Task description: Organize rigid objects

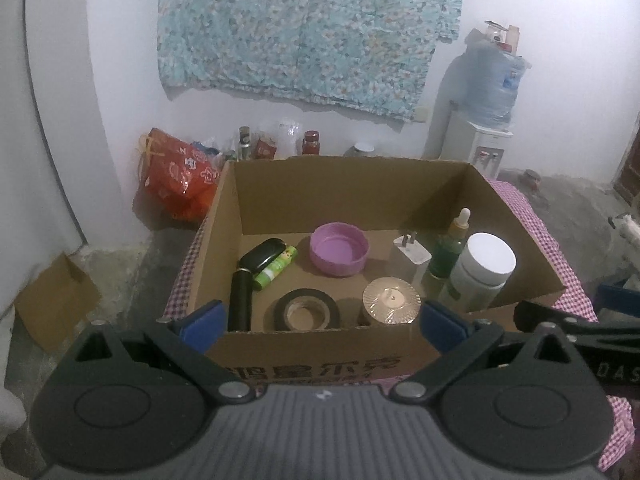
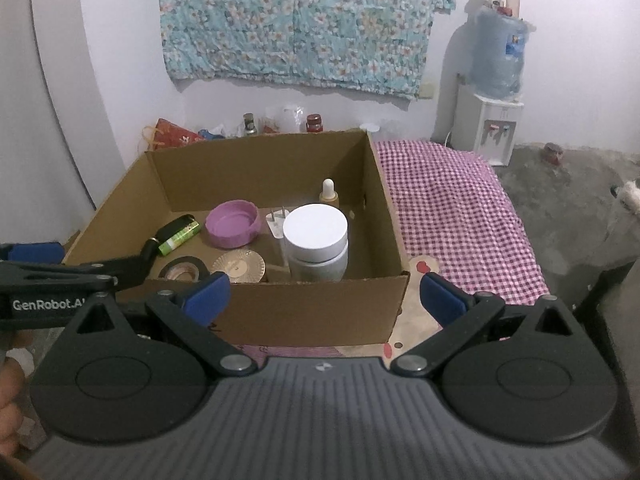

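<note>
both grippers hang spread wide and empty at the near wall of the cardboard box (image 1: pixel 400 188): left gripper (image 1: pixel 320 320), right gripper (image 2: pixel 324 296). the box, mid-frame, holds a purple lid (image 1: pixel 339 249), tape roll (image 1: pixel 307 310), white-capped jar (image 1: pixel 482 270), dropper bottle (image 1: pixel 450 248), white plug (image 1: pixel 410 254), green tube (image 1: pixel 276 268) and gold disc (image 1: pixel 392 300). only the left view shows the black cylinder (image 1: pixel 241 300) whole; only the right view shows the bare checkered cloth (image 2: pixel 452 208) at right of the box

A floral cloth (image 1: pixel 308 28) hangs across the top of the frame. At upper right stands a water dispenser (image 2: pixel 490 128). A red bag (image 1: pixel 178 178) sits at centre left.
</note>
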A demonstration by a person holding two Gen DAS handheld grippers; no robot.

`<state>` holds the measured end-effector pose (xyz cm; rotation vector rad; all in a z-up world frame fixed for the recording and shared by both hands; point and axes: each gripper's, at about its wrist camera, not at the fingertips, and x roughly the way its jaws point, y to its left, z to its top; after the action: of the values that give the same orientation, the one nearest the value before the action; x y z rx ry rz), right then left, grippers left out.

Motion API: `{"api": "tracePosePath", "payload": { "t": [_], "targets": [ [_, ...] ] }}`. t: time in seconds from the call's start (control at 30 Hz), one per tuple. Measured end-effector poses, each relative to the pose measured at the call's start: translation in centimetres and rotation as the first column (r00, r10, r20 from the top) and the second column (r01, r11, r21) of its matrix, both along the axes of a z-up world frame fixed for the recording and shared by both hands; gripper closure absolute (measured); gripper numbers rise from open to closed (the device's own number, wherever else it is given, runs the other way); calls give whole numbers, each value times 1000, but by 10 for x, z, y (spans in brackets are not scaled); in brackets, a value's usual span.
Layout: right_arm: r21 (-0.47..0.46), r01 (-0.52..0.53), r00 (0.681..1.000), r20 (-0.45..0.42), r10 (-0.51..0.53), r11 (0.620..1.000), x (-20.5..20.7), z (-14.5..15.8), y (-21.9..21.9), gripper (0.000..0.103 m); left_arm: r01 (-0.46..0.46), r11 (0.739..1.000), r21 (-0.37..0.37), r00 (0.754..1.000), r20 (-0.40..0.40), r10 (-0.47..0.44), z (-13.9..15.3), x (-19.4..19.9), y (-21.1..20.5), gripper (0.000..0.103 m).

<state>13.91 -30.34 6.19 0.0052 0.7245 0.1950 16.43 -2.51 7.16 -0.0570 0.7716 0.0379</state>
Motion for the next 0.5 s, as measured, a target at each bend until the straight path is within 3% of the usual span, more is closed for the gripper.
{"api": "tracePosePath", "payload": {
  "t": [0.5],
  "targets": [
    [-2,0,1000,-6,0,1000,7,-2,0,1,2,1000,16,1000,-9,-2,-2,5,-1,0]
  ]
}}
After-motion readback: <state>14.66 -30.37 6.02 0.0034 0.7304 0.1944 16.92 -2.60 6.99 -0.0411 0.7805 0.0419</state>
